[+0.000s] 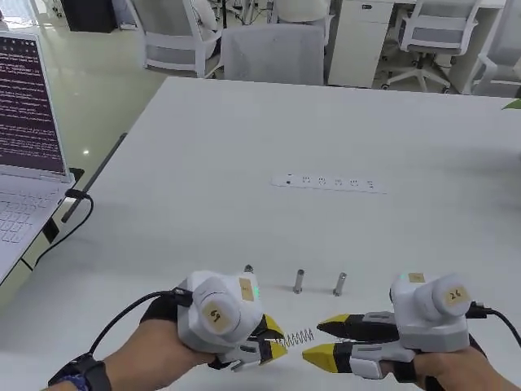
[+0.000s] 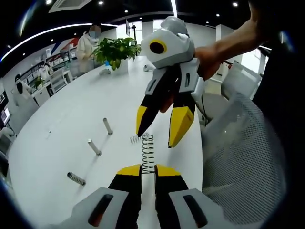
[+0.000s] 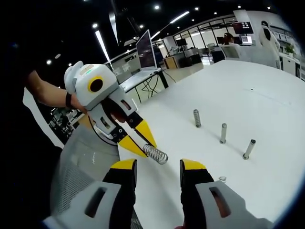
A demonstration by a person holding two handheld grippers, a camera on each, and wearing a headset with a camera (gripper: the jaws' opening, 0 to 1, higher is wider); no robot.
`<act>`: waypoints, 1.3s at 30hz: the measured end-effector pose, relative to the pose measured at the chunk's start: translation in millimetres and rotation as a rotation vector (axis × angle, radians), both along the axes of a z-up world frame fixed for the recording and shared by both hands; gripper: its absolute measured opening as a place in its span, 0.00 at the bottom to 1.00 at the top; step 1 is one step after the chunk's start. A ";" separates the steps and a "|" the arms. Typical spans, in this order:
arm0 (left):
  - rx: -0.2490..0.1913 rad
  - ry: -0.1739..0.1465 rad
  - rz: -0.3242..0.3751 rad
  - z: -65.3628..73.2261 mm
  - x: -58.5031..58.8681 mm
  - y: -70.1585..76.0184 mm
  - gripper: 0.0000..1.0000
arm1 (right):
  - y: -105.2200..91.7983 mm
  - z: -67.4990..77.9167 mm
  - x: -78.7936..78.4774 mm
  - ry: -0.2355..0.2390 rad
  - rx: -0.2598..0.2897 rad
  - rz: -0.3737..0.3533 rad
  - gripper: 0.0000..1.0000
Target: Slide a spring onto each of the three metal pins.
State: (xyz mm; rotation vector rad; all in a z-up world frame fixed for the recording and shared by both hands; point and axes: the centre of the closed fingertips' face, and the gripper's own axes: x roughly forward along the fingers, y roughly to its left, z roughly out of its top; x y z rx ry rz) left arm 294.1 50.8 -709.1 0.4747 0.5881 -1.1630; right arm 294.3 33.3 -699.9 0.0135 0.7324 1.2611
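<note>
Left gripper (image 1: 275, 340) clamps spring (image 1: 299, 336); its body hides base of leftmost pin (image 1: 248, 268)

Pins (image 1: 299, 281) in a row, power strip (image 1: 328, 183) behind (laptop (image 1: 24, 163) left)

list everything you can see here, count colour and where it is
table: 1, white, under everything
bare pins: 2, silver, standing in a row on the table
sprung pin: 1, silver, same row, laptop end
held spring: 1, silver, off the table, front edge
loose spring: 1, silver, lying on the table near the pins
power strip: 1, white, mid table
laptop: 1, silver, open, left edge
cable: 1, black, by the laptop
chairs: several, white and grey, beyond the table
left claw: 1, black and yellow, shut on held spring
right claw: 1, black and yellow, open, facing it
</note>
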 end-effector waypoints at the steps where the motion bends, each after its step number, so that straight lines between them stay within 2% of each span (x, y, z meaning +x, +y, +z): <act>1: 0.001 -0.001 -0.006 0.3 -0.6 -1.0 0.01 | 0.4 -0.2 -0.6 -0.002 -0.001 0.008 0.34; 16: -0.013 -0.005 -0.049 4.3 -5.4 -10.4 0.01 | 2.5 2.5 -4.2 -0.018 0.020 0.067 0.15; 26: -0.018 0.001 -0.062 4.7 -8.6 -12.9 0.01 | 1.1 2.8 -7.2 -0.017 0.010 0.093 0.13; 39: -0.040 0.002 -0.052 3.2 -9.6 -16.9 0.02 | 3.7 9.1 -12.1 -0.040 -0.048 0.162 0.11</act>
